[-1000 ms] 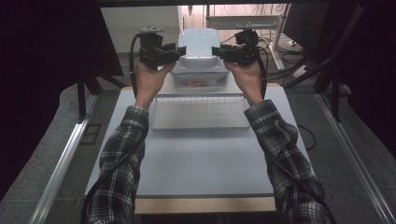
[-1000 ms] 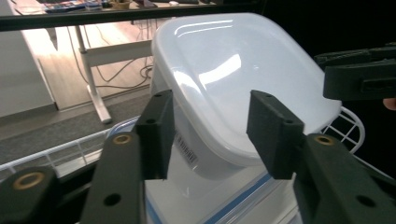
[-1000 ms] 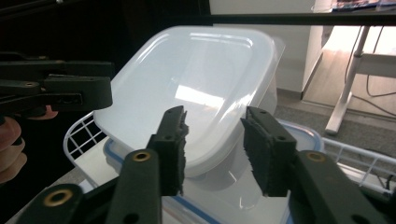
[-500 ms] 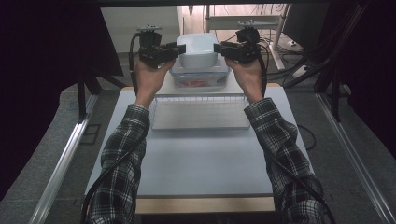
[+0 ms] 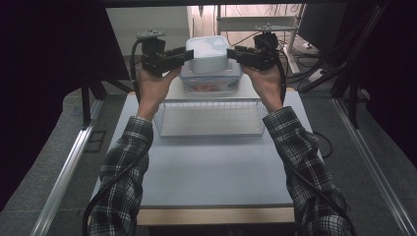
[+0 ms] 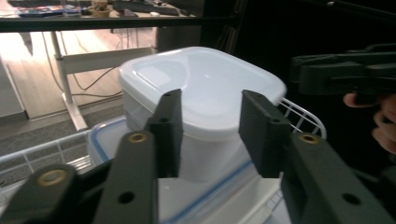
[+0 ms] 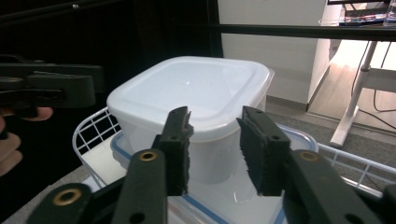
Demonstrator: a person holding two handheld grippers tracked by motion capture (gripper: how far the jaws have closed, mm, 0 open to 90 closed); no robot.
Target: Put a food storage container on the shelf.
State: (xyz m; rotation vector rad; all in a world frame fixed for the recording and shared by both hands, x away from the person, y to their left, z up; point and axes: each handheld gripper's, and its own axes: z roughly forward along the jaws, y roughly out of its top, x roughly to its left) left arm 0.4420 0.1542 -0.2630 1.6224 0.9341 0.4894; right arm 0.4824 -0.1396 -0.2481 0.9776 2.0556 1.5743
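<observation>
Above the far end of the counter [image 5: 206,167], you're bracketing the white lidded tub [image 5: 209,53] with the left tool [image 5: 183,55] and right tool [image 5: 236,53], jaws parted and gripping nothing. It's sitting on the blue-rimmed container [image 5: 211,81] behind the wire basket [image 5: 209,118]. Looks like a two-sided lift; next you'll be squeezing both sides evenly.

Lower container [image 5: 211,83] contents unreadable thru wall; white tub [image 5: 208,53] hides its lid; basket [image 5: 209,118] far rim hidden.
</observation>
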